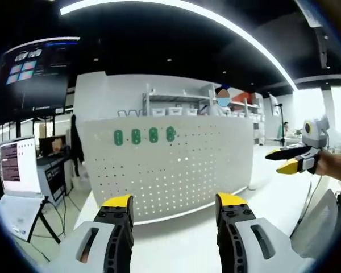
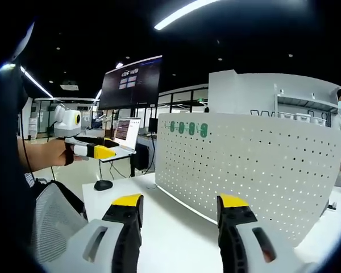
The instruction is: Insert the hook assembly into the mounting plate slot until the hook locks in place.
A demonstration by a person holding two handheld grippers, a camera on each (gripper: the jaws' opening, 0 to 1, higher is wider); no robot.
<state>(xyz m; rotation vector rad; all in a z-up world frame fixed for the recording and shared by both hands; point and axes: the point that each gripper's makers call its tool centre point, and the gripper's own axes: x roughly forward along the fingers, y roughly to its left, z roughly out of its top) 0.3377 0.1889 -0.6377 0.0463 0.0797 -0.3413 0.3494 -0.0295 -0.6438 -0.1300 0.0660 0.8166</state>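
Observation:
A white pegboard mounting plate [image 1: 170,165] stands upright on the white table [image 1: 182,239]. Several green hook pieces [image 1: 144,136] sit in a row near its top left. My left gripper [image 1: 174,203] is open and holds nothing; it points at the board from a short way off. From the right, my right gripper [image 1: 290,159] comes in beside the board, held in a hand. In the right gripper view the pegboard [image 2: 244,165] runs off to the right with the green hooks [image 2: 187,128] at its top. My right gripper [image 2: 180,202] is open and holds nothing. The left gripper [image 2: 94,151] is at the left.
A laptop [image 1: 20,168] stands left of the table, under a large dark monitor [image 1: 37,74]. A black mouse [image 2: 103,185] lies at the table's corner. Behind the board are shelves [image 1: 176,105] and a person [image 1: 221,102]. A mesh chair back [image 2: 51,216] is near the table's edge.

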